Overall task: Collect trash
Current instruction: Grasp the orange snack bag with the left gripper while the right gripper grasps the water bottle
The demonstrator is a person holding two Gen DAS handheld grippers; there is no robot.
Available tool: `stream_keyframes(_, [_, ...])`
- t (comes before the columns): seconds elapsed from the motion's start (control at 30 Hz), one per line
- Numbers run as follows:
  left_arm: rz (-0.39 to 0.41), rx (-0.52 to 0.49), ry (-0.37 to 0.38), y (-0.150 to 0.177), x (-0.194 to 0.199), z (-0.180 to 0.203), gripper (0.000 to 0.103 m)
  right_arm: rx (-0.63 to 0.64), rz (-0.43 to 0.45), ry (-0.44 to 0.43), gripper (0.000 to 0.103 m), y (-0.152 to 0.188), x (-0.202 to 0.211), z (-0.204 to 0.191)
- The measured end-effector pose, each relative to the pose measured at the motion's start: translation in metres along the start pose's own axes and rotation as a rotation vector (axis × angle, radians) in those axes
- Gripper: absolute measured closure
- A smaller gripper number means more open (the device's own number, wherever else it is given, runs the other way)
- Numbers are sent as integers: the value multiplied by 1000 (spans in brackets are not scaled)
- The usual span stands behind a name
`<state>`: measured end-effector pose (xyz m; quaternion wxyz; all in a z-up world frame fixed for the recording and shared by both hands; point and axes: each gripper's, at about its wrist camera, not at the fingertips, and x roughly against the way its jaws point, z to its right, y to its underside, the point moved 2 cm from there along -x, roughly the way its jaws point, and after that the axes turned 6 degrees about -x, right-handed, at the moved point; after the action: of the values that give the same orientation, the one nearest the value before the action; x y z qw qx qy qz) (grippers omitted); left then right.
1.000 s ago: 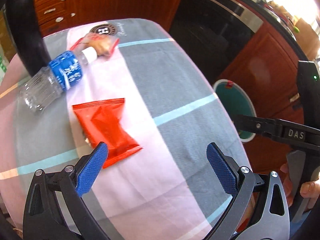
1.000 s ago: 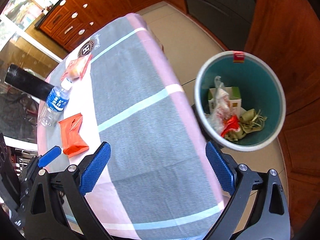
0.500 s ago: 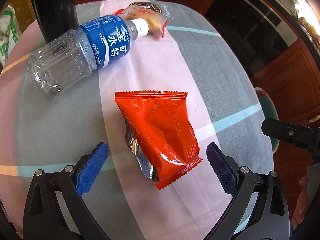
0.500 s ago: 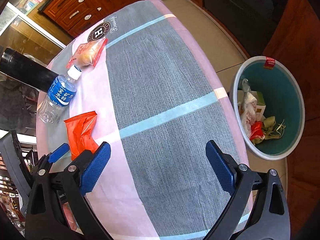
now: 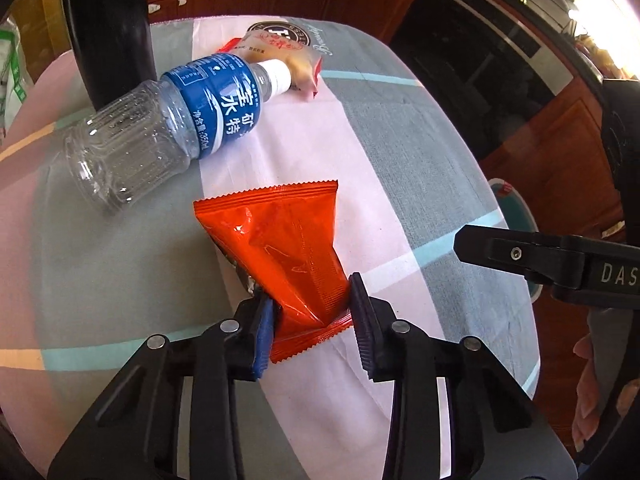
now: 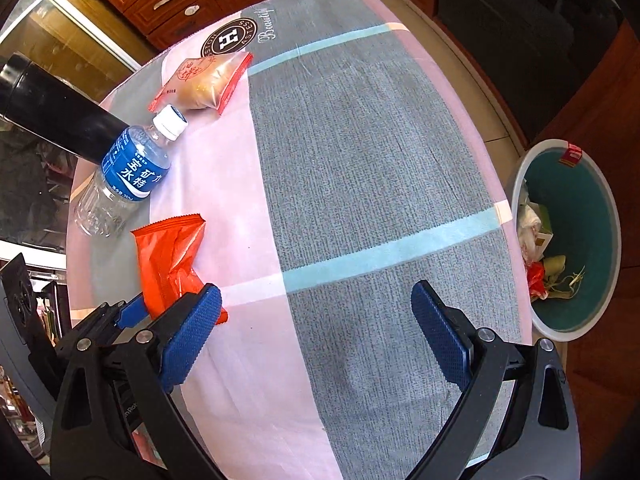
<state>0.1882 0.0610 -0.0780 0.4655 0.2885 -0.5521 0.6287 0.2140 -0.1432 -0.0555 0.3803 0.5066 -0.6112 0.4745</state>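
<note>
A red snack packet (image 5: 280, 240) lies on the checked tablecloth (image 5: 400, 140). My left gripper (image 5: 312, 320) is closing on the packet's near end, and both blue pads press into the crumpled foil. In the right wrist view the same packet (image 6: 168, 256) shows at the left with the left gripper (image 6: 132, 312) on it. An empty water bottle (image 5: 168, 128) with a blue label lies behind it, and beyond that a clear pastry packet (image 5: 280, 48). My right gripper (image 6: 316, 340) hangs open above the grey cloth with nothing between its fingers.
A teal trash bin (image 6: 580, 200) with several scraps inside stands on the floor off the table's right edge. A black cylinder (image 6: 52, 120) rises at the table's far left by the bottle (image 6: 128, 172). Wooden cabinets (image 6: 168, 0) and a dark oven surround the table.
The left gripper has moved onto the red packet and closed from wide open onto its near end. The right gripper has drifted left over the table, staying open.
</note>
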Motion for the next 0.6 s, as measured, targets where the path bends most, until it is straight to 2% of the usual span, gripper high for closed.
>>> stream_keyframes(0.27, [32, 10, 8, 11, 41, -30, 70, 43, 3, 4, 11, 1, 4, -44])
stream_keyframes(0.6, [106, 95, -36, 15, 93, -112, 70, 169, 25, 2, 11, -10, -3, -150])
